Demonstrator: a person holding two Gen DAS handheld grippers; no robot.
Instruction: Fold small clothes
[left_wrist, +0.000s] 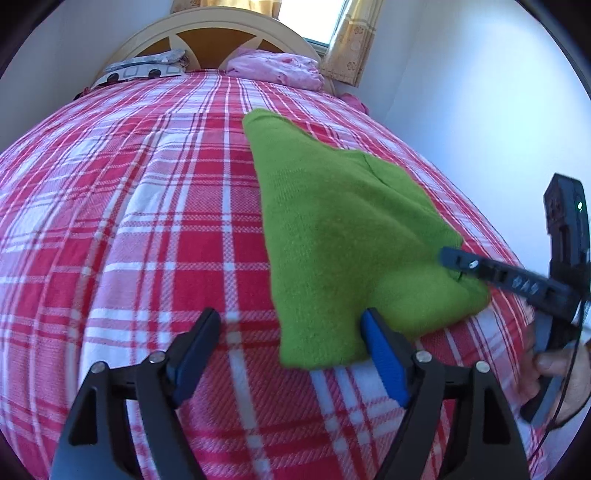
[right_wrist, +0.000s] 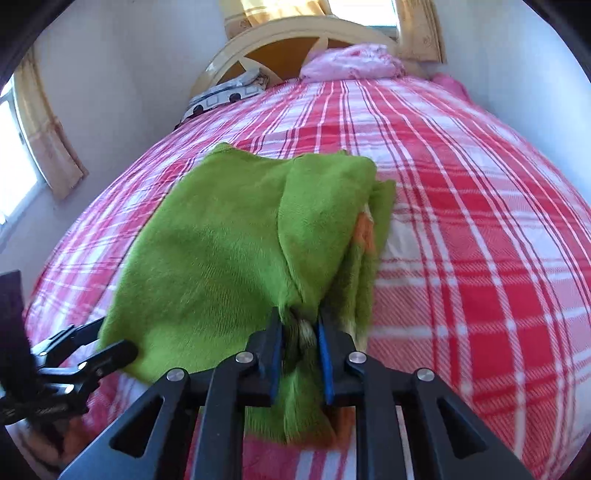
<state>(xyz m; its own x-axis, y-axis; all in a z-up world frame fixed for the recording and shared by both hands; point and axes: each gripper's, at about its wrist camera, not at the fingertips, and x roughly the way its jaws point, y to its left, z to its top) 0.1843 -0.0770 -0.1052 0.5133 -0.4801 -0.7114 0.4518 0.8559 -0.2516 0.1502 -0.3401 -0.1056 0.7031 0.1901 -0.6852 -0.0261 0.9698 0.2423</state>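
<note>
A small green garment (left_wrist: 332, 229) lies on the red and white plaid bedspread (left_wrist: 129, 221). In the left wrist view my left gripper (left_wrist: 291, 317) stands open just above the bed, its right finger against the garment's near corner and nothing pinched between the pads. My right gripper (left_wrist: 448, 258) reaches in from the right over the garment's near right edge. In the right wrist view my right gripper (right_wrist: 299, 325) is shut on a bunched fold of the green garment (right_wrist: 221, 251), which shows an orange patch on its right side. The left gripper (right_wrist: 110, 352) sits at the garment's near left corner.
A pink pillow (left_wrist: 277, 68) and a patterned pillow (left_wrist: 147, 68) rest by the cream headboard (left_wrist: 207, 31). A white wall (left_wrist: 480, 110) runs close along the bed's right side. Curtained windows (right_wrist: 22, 147) stand to the left and behind the headboard. A hand (left_wrist: 554, 369) holds the right gripper's handle.
</note>
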